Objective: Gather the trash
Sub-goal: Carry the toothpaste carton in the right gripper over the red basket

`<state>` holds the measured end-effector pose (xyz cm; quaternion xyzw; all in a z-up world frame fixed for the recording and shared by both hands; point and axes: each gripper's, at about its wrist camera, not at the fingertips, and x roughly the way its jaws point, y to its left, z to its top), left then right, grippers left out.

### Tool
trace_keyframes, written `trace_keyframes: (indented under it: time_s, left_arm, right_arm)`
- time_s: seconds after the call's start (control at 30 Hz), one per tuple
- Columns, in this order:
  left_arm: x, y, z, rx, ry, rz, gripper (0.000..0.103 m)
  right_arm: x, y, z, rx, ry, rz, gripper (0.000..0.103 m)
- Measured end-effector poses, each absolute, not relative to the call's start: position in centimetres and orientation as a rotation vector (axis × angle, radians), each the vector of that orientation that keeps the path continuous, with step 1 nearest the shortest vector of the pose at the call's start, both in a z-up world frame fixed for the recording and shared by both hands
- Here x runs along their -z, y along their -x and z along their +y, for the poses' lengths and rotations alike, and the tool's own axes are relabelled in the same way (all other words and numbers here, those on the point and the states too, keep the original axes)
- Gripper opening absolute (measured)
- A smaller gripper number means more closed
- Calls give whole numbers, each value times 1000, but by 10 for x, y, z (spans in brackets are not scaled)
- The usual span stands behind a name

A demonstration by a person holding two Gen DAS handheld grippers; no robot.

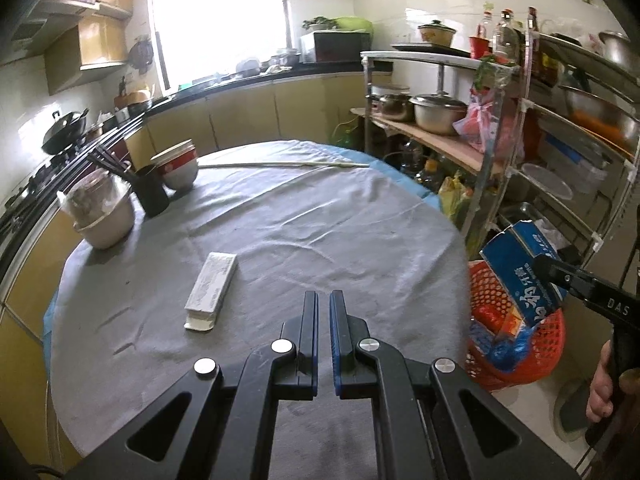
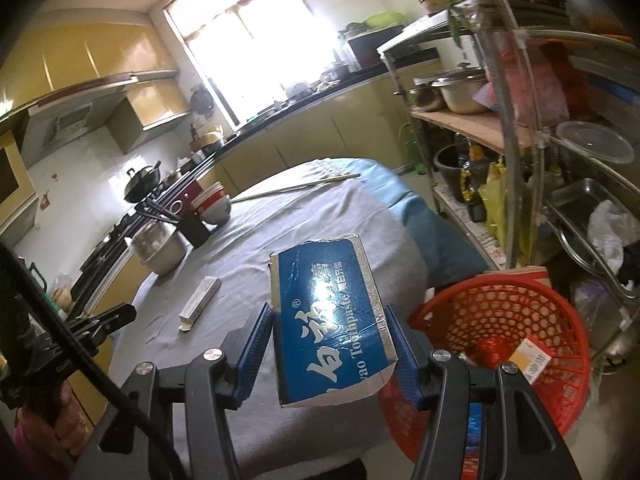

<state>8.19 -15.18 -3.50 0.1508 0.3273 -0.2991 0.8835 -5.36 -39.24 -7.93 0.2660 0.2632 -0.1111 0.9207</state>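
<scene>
Daylight is entering through the window (image 1: 218, 20), which is blowing out to pure white in both views and washing out the frame around it. Glare is flaring off the glossy face of the toothpaste box (image 2: 326, 322) at centre of the right wrist view, blurring part of its print. The tablecloth (image 1: 280, 216) is receiving soft, even light, with faint shadows beside the bowls at left. Fisheye distortion is bending the counters and shelving at the edges; corners are vignetting to black. Peripheral detail is smearing slightly
</scene>
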Motion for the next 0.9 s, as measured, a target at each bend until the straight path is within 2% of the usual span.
trace_keyframes:
  time_s: [0.9]
  left_arm:
    - [19, -50, -206, 765, -377, 590, 6]
  right_arm:
    - [84, 102, -450, 380, -596, 505, 60]
